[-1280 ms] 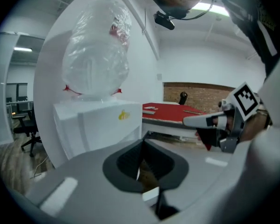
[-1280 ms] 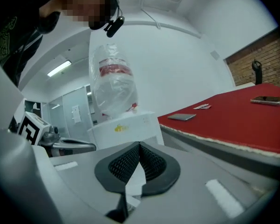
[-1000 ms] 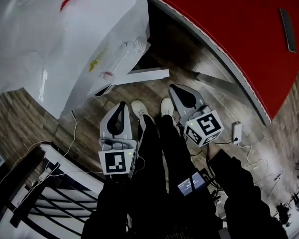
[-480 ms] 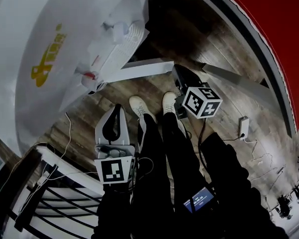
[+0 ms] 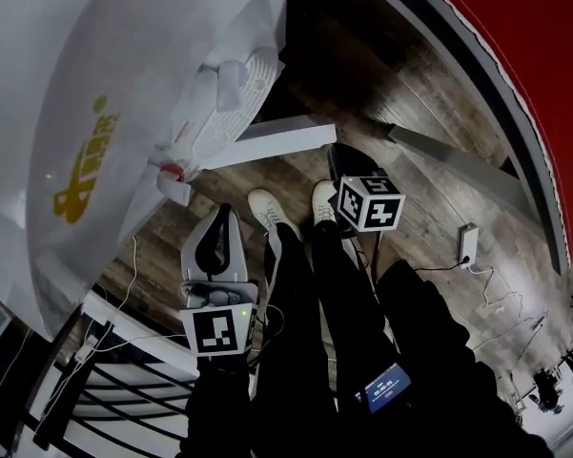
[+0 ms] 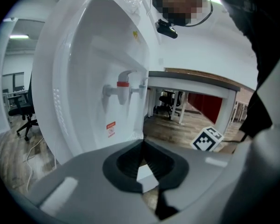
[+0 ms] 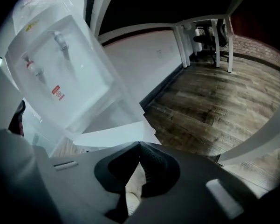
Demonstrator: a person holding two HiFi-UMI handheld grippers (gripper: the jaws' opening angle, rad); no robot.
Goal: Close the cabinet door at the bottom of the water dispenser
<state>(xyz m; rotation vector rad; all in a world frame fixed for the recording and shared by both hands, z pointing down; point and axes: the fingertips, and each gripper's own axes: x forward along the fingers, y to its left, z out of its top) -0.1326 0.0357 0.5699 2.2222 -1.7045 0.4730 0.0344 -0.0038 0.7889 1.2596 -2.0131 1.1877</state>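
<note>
Right gripper [image 7: 139, 144] — closed, near cabinet door [image 7: 114, 136]

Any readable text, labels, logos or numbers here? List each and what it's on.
No text can be read.
Yellow logo, on the white top of the water dispenser: blurred, unreadable.
Red-and-white sticker, on the dispenser front below the taps: print too small.
Lit screen, at the person's waist: text too small.
Marker cubes: black-and-white patterns only, no letters.

My head camera looks steeply down at the floor [image 5: 439, 160]. Both gripper cameras sit low and look forward, near the dispenser [image 5: 105, 93], which all three see.
</note>
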